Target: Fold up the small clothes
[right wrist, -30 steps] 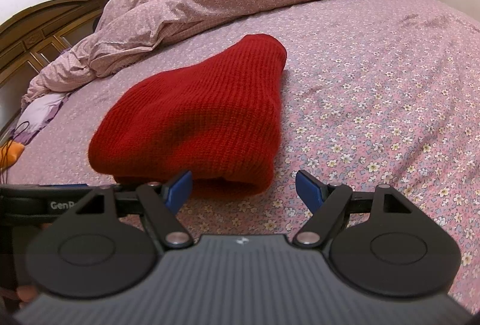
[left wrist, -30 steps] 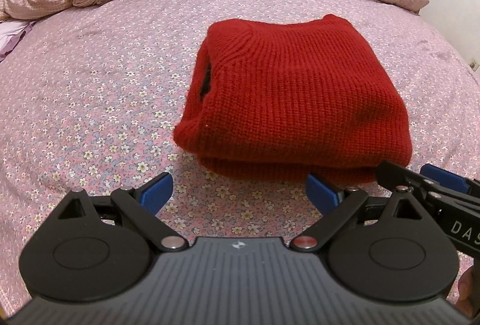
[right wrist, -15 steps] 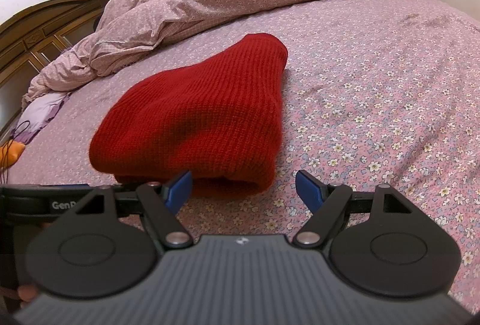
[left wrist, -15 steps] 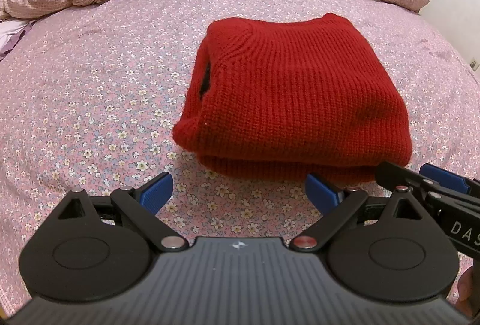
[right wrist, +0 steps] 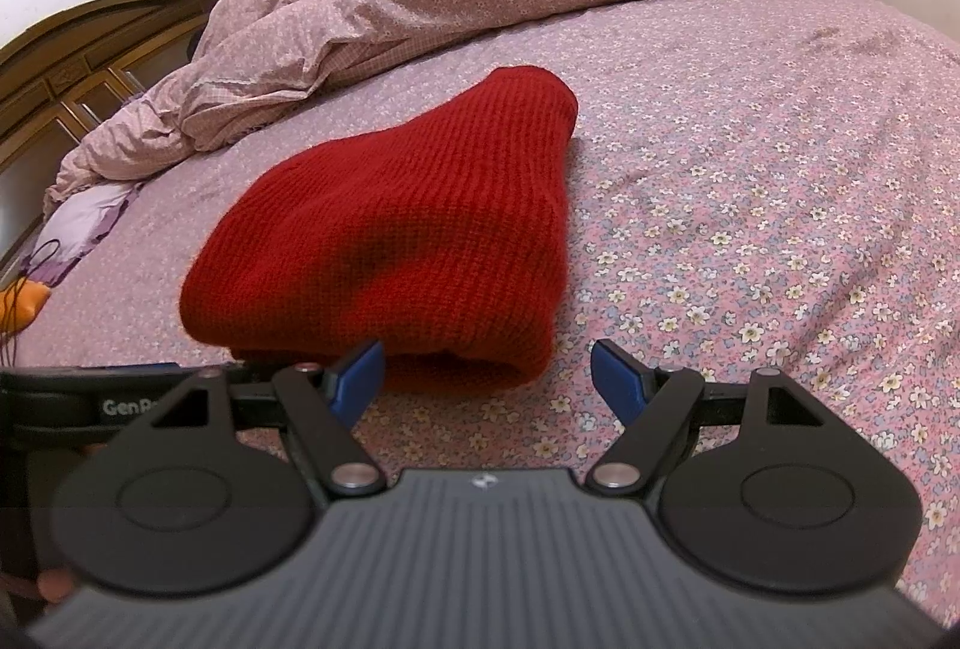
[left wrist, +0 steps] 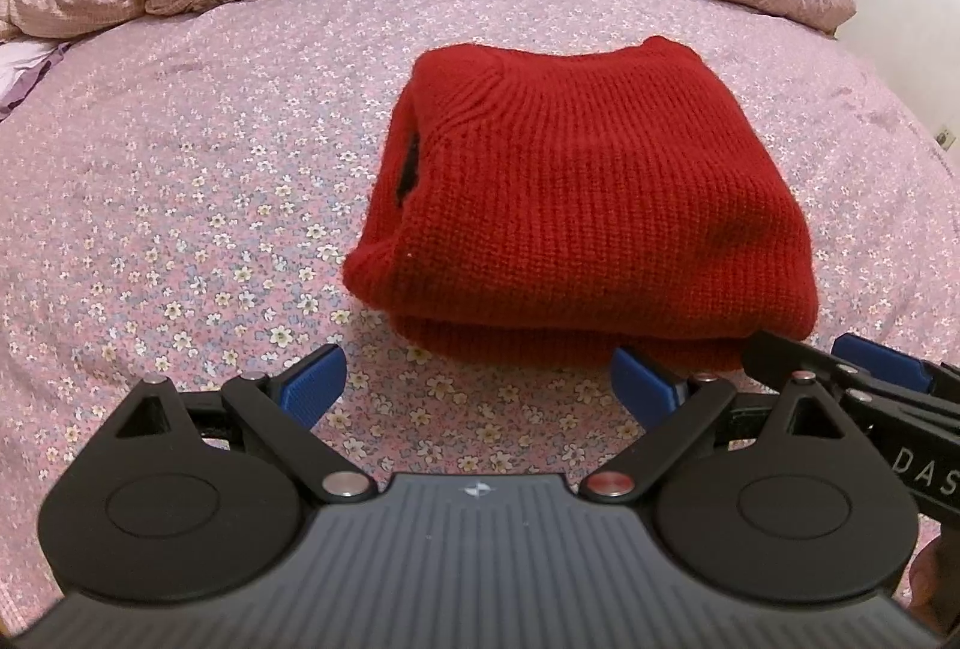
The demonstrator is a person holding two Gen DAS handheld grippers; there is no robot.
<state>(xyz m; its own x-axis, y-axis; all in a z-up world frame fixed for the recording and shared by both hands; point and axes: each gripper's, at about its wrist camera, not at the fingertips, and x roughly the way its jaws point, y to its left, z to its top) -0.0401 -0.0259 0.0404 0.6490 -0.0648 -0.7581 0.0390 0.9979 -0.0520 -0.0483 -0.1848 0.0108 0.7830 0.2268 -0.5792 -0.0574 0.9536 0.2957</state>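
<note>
Two grippers hover side by side, the left gripper (left wrist: 477,385) and the right gripper (right wrist: 487,379), both with jaws apart and empty, just short of the folded red sweater (left wrist: 591,205) lying on the floral bed (left wrist: 180,181).

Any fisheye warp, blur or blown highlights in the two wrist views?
Left wrist: strong barrel warp, the bed sheet bulges like a dome; red sweater sharp, knit ribs readable; wall at the right edge blown white. Right wrist: same warp; sweater slightly softer; gripper body at the bottom blurred; soft shadow under the sweater's near edge.
</note>
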